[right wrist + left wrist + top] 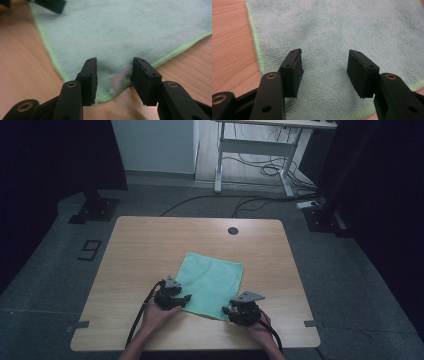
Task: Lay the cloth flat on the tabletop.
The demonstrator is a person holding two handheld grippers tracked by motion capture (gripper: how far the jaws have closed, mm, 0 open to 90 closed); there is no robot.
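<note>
1. Grey floor surrounds a light wooden table (140, 245), with a white desk frame (255, 150) and loose cables (265, 167) behind it and a dark stand foot (94, 210) off the table's far left corner.
2. On the floor to the left of the table a dark figure nine (90, 250) is marked.
3. Left of centre on the near half of the table, the left gripper (176, 301) rests in the person's left hand (155, 316). Its tips lie at the cloth's near left corner.
4. In the left gripper view the left gripper's jaws stand well apart above the cloth (337, 32), with nothing clamped between them; the cloth's pale green hem runs past on the left over bare wood.
5. At the middle of the table lies the green cloth (212, 282), spread flat and slightly skewed to the table's edges.
6. Beyond the cloth, near the far edge, sits a round dark grommet (233, 230).
7. To the right, the right gripper (231, 311), held by the right hand (260, 329), points at the cloth's near right corner.
8. In the right gripper view its jaws are parted, straddling that corner of the cloth (120, 32) and a small pale label (120, 78) without pressing on either; the left gripper's tip (53, 5) shows blurred at the top left.
</note>
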